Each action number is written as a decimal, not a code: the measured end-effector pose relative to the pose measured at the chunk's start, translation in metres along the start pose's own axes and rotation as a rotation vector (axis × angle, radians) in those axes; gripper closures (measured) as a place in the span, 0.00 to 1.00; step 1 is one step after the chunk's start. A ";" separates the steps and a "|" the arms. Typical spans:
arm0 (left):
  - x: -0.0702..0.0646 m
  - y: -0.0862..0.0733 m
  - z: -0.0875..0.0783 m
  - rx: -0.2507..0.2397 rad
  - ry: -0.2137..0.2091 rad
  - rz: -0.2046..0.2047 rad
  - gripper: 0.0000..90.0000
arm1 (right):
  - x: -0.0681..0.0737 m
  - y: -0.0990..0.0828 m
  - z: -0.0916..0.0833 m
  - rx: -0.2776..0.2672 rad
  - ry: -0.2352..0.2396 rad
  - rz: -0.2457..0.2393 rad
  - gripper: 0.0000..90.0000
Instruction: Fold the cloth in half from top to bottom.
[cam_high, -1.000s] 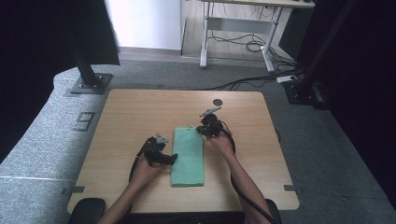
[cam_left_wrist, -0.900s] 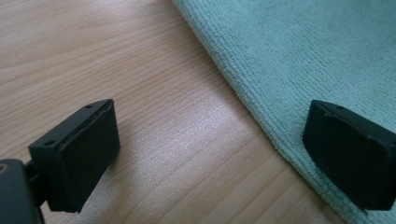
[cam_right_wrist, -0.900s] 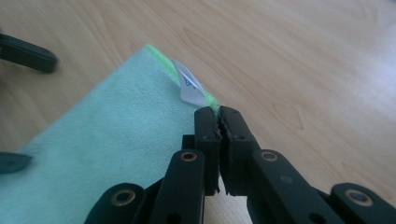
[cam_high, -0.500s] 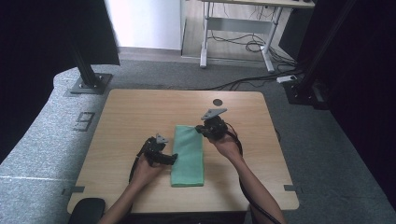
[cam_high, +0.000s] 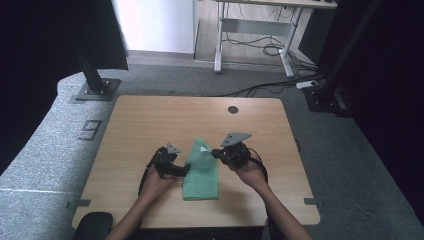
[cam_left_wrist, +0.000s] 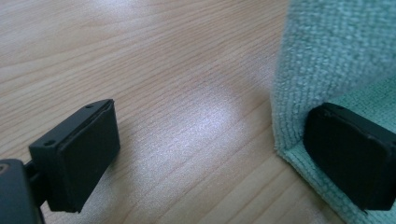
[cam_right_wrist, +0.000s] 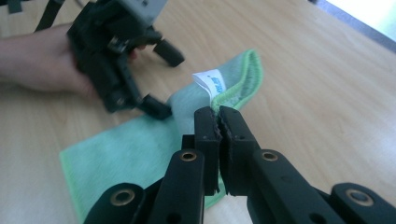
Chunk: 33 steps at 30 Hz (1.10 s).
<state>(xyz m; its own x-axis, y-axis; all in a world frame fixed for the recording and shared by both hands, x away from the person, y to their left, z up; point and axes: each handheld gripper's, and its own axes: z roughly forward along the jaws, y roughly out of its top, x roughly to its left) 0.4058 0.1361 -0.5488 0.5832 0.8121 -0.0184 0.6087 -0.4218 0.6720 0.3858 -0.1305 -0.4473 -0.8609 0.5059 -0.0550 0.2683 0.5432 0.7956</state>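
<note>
cloth (cam_high: 201, 175): green terry, far corner lifted toward 12 o'clock, white tag | my right gripper (cam_right_wrist: 218, 122): clenched on its stitched edge | my left gripper (cam_left_wrist: 205, 154): jaws spread, one pad on cloth | table (cam_high: 150, 120): pale woodgrain

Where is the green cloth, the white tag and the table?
green cloth (cam_high: 201, 181): high view, its flat middle.
white tag (cam_right_wrist: 211, 80): right gripper view, its printed face.
table (cam_high: 165, 117): high view, bare wood top.

Daylight is glaring off the table (cam_left_wrist: 205, 126) beside the cloth (cam_left_wrist: 336, 51), while the left gripper (cam_right_wrist: 161, 77) is blurring.
</note>
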 end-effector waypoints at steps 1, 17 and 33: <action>0.000 0.000 0.000 0.000 0.000 0.000 0.04 | 0.002 -0.003 -0.001 0.001 0.008 0.002 0.95; 0.000 0.000 0.000 0.000 0.000 0.001 0.04 | 0.032 -0.054 0.013 0.092 0.087 0.035 0.95; 0.000 0.001 -0.008 0.009 -0.093 0.030 0.15 | 0.044 -0.084 0.032 0.154 0.105 0.111 0.94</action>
<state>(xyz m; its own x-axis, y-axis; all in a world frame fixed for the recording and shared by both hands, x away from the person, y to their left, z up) 0.4026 0.1390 -0.5419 0.6488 0.7580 -0.0673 0.5944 -0.4496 0.6668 0.3393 -0.1325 -0.5359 -0.8604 0.5002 0.0974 0.4201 0.5880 0.6912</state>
